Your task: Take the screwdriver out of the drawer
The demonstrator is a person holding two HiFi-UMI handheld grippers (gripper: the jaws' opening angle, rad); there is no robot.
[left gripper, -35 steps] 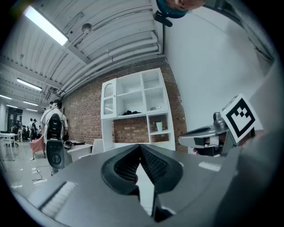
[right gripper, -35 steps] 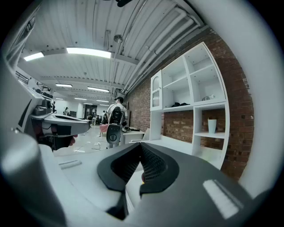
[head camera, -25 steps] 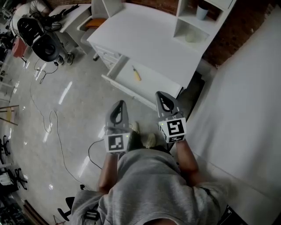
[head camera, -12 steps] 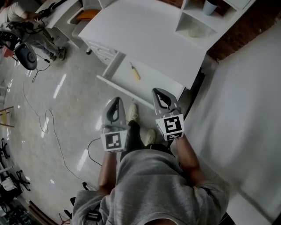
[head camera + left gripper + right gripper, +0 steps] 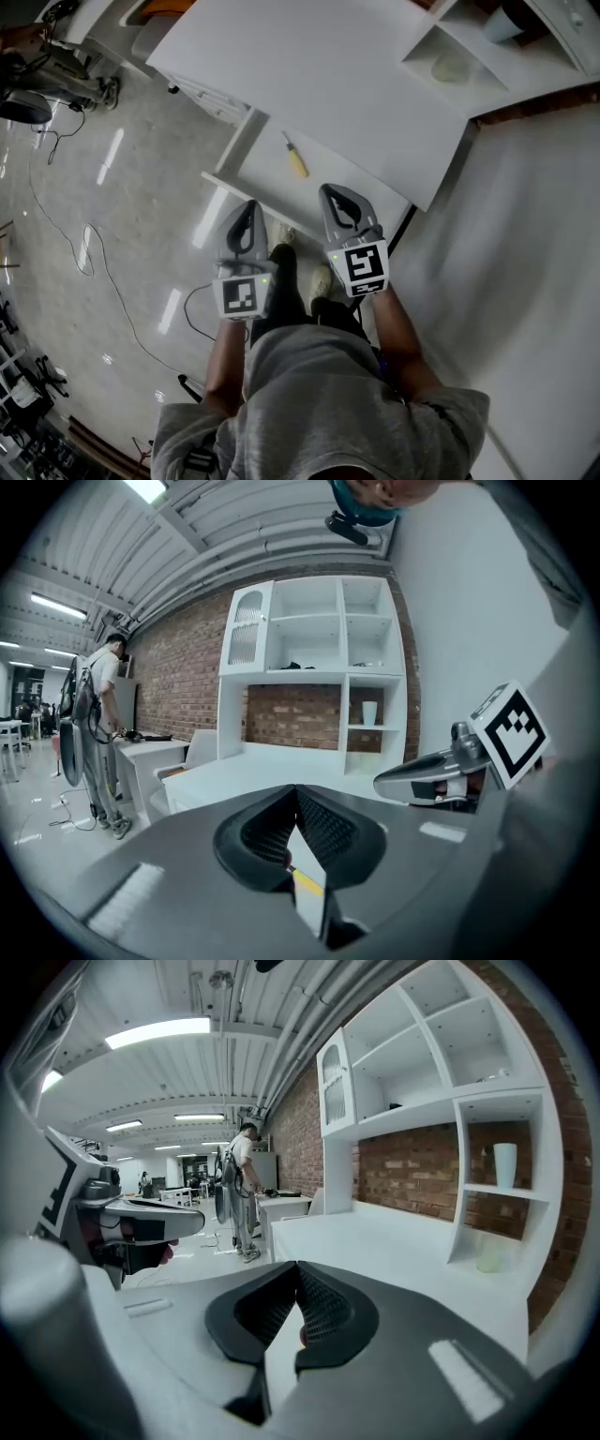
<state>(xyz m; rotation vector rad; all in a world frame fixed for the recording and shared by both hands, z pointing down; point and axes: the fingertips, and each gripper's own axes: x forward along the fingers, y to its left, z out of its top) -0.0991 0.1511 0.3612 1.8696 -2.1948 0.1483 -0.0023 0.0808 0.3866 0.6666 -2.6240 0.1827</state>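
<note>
Screwdriver [image 5: 295,159] is seen lying in the open drawer [image 5: 265,176], at one o'clock from the left gripper [image 5: 248,214] and eleven o'clock from the right gripper [image 5: 336,199]; both pairs of jaws are pressed together, nothing held

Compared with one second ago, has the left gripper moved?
Yes. The left gripper has come closer to the open drawer: floor showed between them before, and now its tip reaches the drawer's front edge in the head view.
</note>
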